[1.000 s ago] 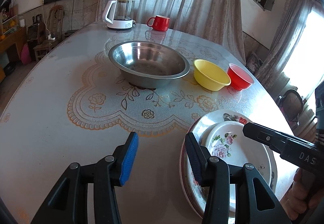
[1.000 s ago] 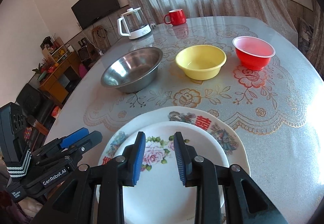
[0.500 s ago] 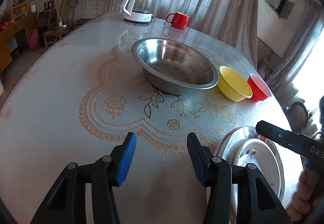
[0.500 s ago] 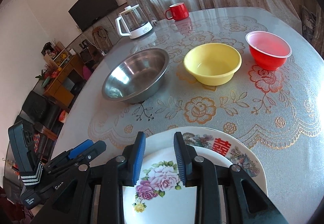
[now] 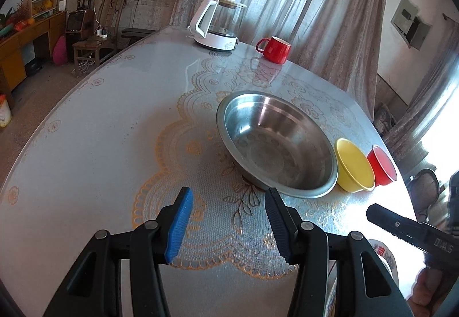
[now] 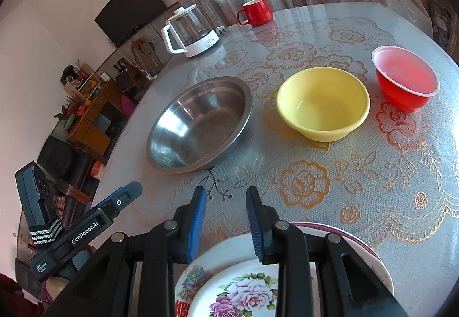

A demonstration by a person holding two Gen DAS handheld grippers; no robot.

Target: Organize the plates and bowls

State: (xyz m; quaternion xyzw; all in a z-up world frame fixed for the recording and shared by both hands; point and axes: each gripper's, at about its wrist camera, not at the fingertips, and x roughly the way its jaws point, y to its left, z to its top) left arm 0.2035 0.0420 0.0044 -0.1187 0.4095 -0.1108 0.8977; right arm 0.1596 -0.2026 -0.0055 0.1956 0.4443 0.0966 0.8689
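Both grippers have drawn back from the stacked plates [image 6: 358,248]; left gripper [image 5: 226,219] gapes empty, nearest the steel bowl [image 5: 275,142] ahead-right; right gripper [image 6: 225,223] released.

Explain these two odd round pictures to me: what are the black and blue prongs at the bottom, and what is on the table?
There is no robot here. A person holds one hand-held tool in each hand, and each tool has a wide-angle camera looking forward along its two prongs.

One picture comes from the left tongs, the other from the right tongs. Both stand open and hold nothing. Each tool also shows at the edge of the other's picture.

On the lace-patterned round table stand a large shiny steel bowl, a smaller yellow plastic bowl and a small red plastic bowl, side by side. Nearest the right tongs, a small white rose-painted plate lies on a larger white decorated plate. At the far side are a glass kettle with a white base and a red mug.
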